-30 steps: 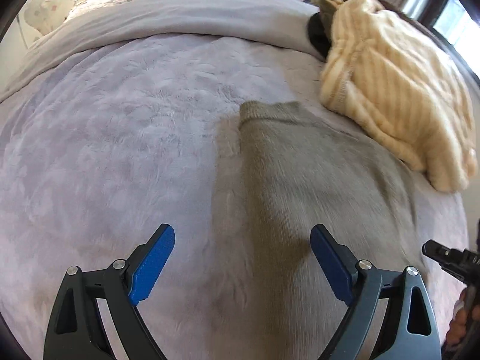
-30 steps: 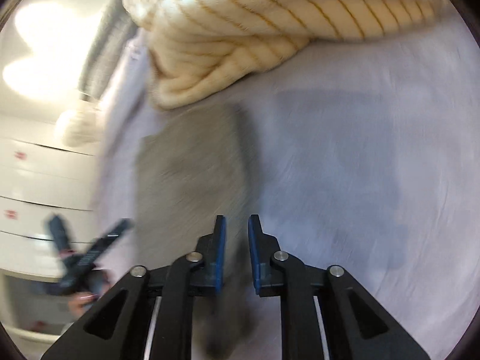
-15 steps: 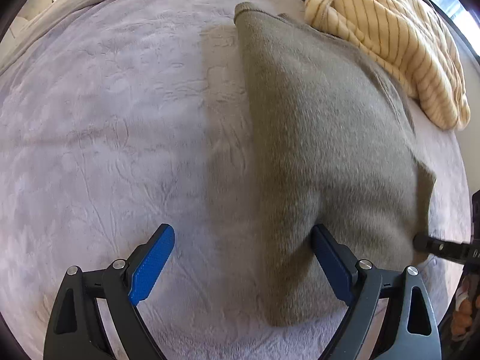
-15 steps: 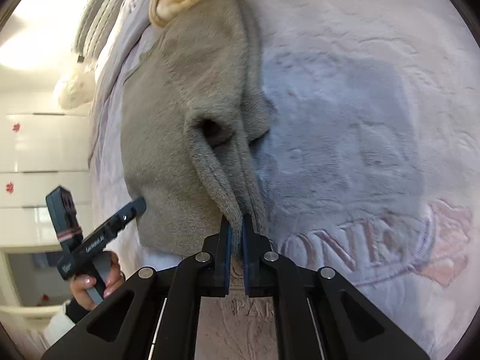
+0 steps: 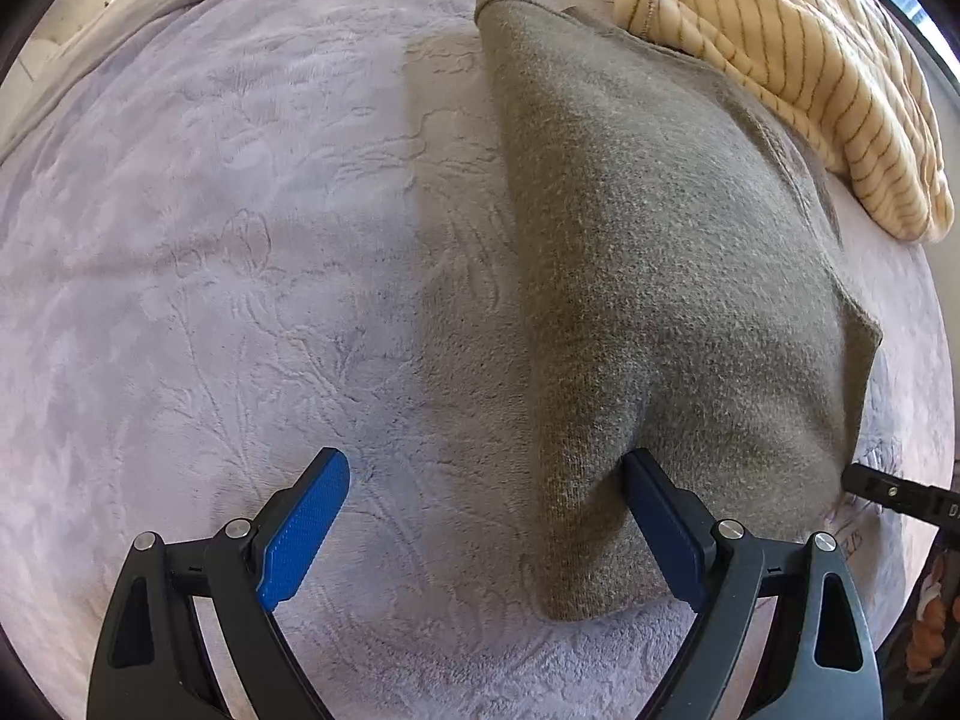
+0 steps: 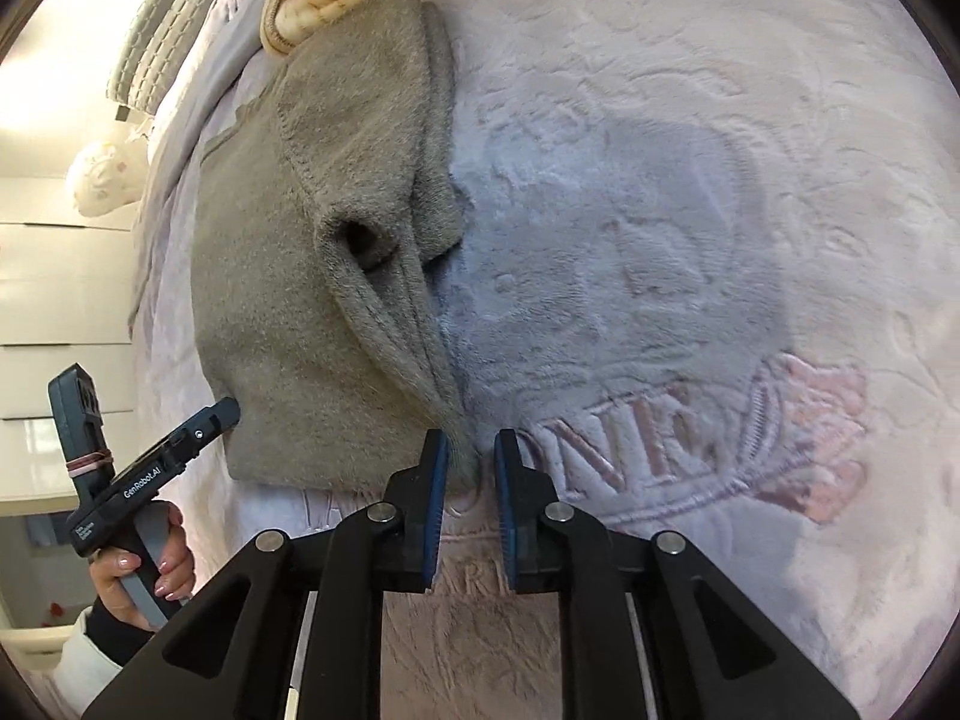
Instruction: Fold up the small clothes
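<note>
Sweater [image 5: 660,276], grey, soft and floppy, lay mid-bed beside a striped one [image 5: 798,60]. My right claw [image 6: 471,456] had just let its cuff go; left claw [image 5: 486,510] gaped wide. I'd grab hem corners.

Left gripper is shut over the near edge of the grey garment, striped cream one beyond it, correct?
No: the left gripper is wide open, not shut, per the left wrist view. It is over the grey garment's near edge, striped cream garment beyond.
</note>
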`<state>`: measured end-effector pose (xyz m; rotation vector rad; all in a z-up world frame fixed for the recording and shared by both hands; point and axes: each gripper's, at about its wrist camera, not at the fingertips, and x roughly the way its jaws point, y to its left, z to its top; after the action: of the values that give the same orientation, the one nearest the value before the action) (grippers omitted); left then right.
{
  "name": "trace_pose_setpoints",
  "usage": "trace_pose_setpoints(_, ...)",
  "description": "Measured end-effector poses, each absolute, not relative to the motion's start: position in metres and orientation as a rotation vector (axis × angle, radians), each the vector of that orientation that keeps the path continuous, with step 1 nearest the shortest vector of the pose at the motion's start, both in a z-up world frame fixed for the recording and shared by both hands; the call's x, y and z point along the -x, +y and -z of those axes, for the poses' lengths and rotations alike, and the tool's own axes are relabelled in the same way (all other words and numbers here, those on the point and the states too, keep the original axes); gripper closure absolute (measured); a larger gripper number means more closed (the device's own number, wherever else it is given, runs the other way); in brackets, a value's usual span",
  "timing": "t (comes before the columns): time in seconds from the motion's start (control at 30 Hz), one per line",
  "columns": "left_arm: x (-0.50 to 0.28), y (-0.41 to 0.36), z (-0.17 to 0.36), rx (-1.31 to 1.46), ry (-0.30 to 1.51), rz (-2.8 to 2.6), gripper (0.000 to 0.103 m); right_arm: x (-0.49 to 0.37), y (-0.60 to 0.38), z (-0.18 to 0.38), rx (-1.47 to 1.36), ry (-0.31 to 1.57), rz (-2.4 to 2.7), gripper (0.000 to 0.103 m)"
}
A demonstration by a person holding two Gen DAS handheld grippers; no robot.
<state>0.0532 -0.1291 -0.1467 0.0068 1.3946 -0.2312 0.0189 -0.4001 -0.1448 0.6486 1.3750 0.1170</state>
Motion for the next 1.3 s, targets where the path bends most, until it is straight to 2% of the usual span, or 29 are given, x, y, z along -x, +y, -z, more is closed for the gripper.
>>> trace_pose_setpoints(0.2, -0.058, -0.134, 0.14, -0.016, 1.407, 0.219, 0.01, -0.018, -0.427, 0.132, -0.651, 1.338, -0.023, 0.086)
trace_pose_setpoints(0.27, -0.06, -0.136, 0.139, -0.029, 1.405, 0.219, 0.01, -0.019, -0.431, 0.128, -0.658, 1.328, -0.017, 0.081)
trace_pose_setpoints(0.63, -0.063, -0.13, 0.132, -0.007, 1.424, 0.201, 0.01, -0.026, -0.42, 0.131, -0.677, 1.341, -0.053, 0.081)
trace_pose_setpoints(0.73, -0.064, -0.13, 0.131, -0.011, 1.411, 0.198, 0.01, -0.026, -0.422, 0.13, -0.672, 1.34, -0.047, 0.07)
trace_pose_setpoints(0.77, -0.064, -0.131, 0.13, -0.022, 1.406, 0.194, 0.0, -0.026, -0.422, 0.13, -0.671, 1.339, -0.045, 0.067)
trace_pose_setpoints(1.0, -0.073, -0.127, 0.123, -0.037, 1.396, 0.173, 0.0, -0.027, -0.426, 0.133, -0.678, 1.339, -0.044, 0.06)
trace_pose_setpoints(1.27, -0.103, -0.105, 0.106, 0.033, 1.327, 0.123, 0.0, -0.049, -0.439, 0.124, -0.703, 1.268, -0.072, 0.06)
trace_pose_setpoints(1.3, -0.111, -0.1, 0.104, 0.058, 1.321, 0.115, 0.0, -0.055, -0.442, 0.123, -0.718, 1.25, -0.083, 0.055)
